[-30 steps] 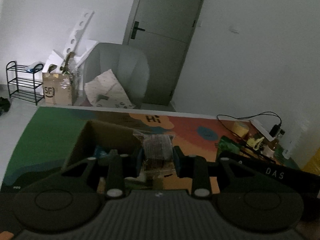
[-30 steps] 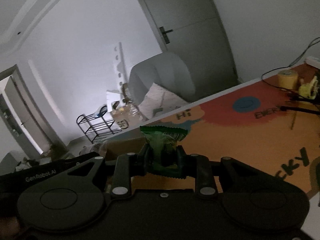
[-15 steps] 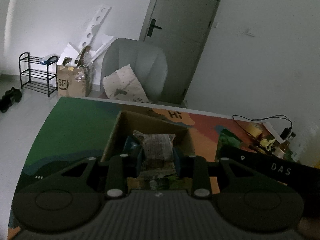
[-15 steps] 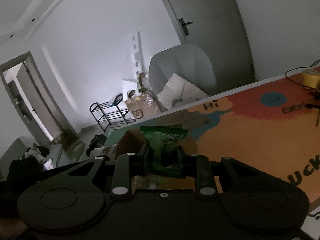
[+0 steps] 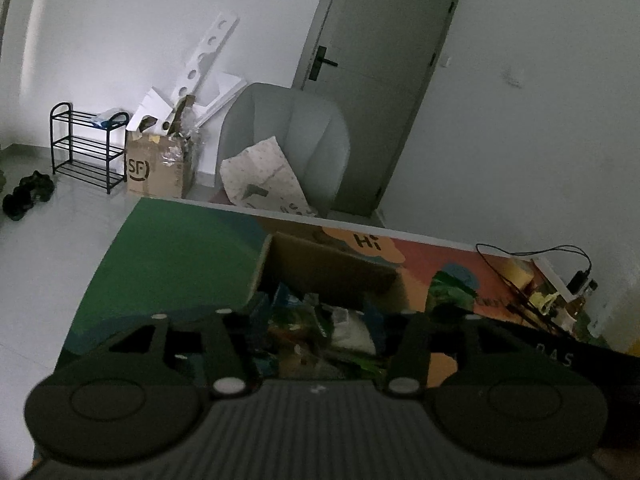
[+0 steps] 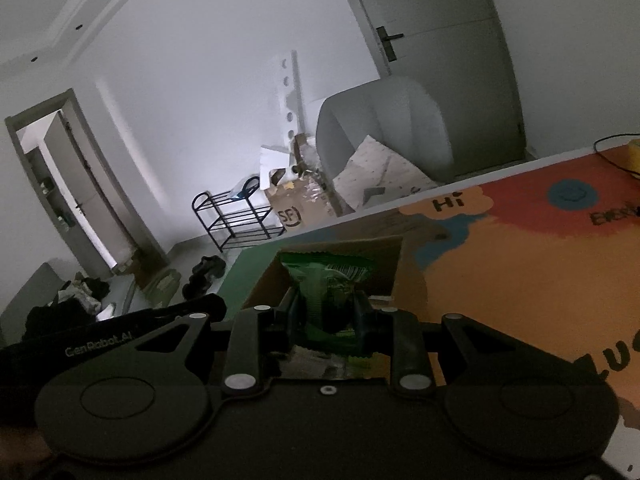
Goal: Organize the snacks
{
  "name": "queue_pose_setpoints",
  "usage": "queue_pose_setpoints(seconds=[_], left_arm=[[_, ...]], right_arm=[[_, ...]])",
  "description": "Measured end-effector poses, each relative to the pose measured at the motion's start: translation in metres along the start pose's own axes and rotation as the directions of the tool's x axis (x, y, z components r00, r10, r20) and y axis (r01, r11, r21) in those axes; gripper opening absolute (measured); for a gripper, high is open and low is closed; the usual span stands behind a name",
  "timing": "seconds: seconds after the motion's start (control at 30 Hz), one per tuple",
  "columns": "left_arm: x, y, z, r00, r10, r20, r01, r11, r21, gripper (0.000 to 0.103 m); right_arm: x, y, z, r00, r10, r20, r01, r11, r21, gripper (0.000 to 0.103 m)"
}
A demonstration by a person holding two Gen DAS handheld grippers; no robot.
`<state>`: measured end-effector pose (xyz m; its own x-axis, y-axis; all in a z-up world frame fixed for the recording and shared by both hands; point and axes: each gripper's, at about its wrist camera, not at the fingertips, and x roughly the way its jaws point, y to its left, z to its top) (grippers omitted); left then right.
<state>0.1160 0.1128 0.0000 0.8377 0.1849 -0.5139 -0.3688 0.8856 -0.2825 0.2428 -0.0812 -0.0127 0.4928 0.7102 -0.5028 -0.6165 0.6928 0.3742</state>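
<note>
brown snack dropped from left gripper (image 5: 316,320) (jaws just opening), crinkled green packet (image 6: 328,292)

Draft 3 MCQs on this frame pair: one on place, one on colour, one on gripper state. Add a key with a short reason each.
1. Where is the cardboard box?
A. on the floor by the shoe rack
B. on the colourful table mat, ahead of both grippers
C. on the grey armchair

2. What colour is the snack packet in the right gripper?
A. green
B. red
C. white

3. What is the left gripper doing?
A. clamping a brown packet
B. fingers apart, nothing held
C. out of view

Key:
1 B: the box stands on the mat in both wrist views.
2 A: the green wrapper stands up between the shut fingers.
3 B: its fingers have just been opening and only the snacks in the box show through the gap.
</note>
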Motion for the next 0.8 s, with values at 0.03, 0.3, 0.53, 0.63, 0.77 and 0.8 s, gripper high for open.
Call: queue_pose_setpoints(seconds=[0.03,0.3,0.53,0.63,0.77,0.8], left_arm=[[-0.001,0.001,0.0,1.0,0.004,0.002,-0.004,1.0,-0.002,0.055],[-0.005,0.011,0.001,0.999,0.041,0.018,-0.041,0.999,-0.008,0.082],[-0.005,0.011,-0.002,1.0,0.032,0.002,-0.032,0.999,-0.002,0.09],[-0.005,0.006,-0.004,1.0,0.016,-0.009,-0.016,1.0,0.008,0.093],[-0.008,0.0,-0.008,1.0,0.004,-0.016,-0.004,1.0,0.028,0.096],[-0.008,-0.002,-0.008,1.0,0.001,-0.018,-0.001,0.999,0.032,0.096]], right_arm=[[0.001,0.002,0.0,1.0,0.005,-0.003,-0.005,1.0,-0.001,0.026],[0.003,0.007,-0.002,0.999,0.014,-0.031,-0.014,1.0,0.005,0.044],[-0.015,-0.008,-0.007,0.999,-0.042,-0.015,0.043,0.998,0.038,0.044],[-0.022,-0.014,-0.01,0.998,-0.066,-0.008,0.066,0.996,0.052,0.045],[-0.034,-0.02,-0.014,0.996,-0.091,0.011,0.09,0.994,0.069,0.049],[-0.036,-0.022,-0.015,0.995,-0.095,0.014,0.093,0.993,0.073,0.05]])
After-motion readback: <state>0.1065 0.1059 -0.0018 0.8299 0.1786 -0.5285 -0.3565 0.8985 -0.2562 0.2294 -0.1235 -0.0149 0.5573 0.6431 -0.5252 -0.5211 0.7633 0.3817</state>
